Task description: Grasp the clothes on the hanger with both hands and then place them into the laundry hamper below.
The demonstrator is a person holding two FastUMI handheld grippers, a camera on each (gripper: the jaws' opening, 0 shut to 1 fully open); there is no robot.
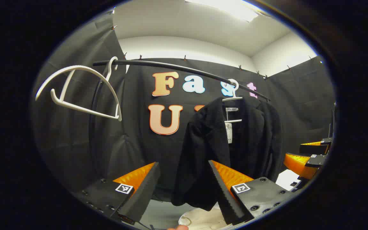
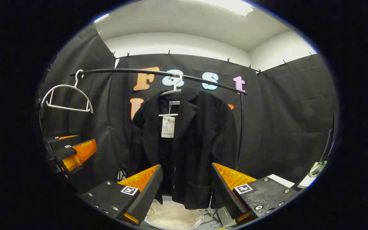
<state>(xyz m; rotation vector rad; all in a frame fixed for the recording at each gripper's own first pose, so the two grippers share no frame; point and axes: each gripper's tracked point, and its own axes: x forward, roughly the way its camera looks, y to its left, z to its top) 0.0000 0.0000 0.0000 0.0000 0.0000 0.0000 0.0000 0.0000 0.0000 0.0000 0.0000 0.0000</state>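
The black jacket (image 2: 187,143) looks soft and limp; grab its 2 shoulders. Both hand-held grippers, left (image 1: 184,188) and right (image 2: 187,191), gape wide, empty.

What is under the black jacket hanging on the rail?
Below the black jacket sits a white laundry hamper, its rim and pale lining visible. The jacket's hem and the gripper fingers cover part of it, so its contents cannot be judged.

matt knit cloth jacket (image 2: 187,143), smooth plastic hanger (image 2: 66,97)

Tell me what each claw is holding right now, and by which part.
Nothing: left claw and right claw are both open, short of the black jacket.
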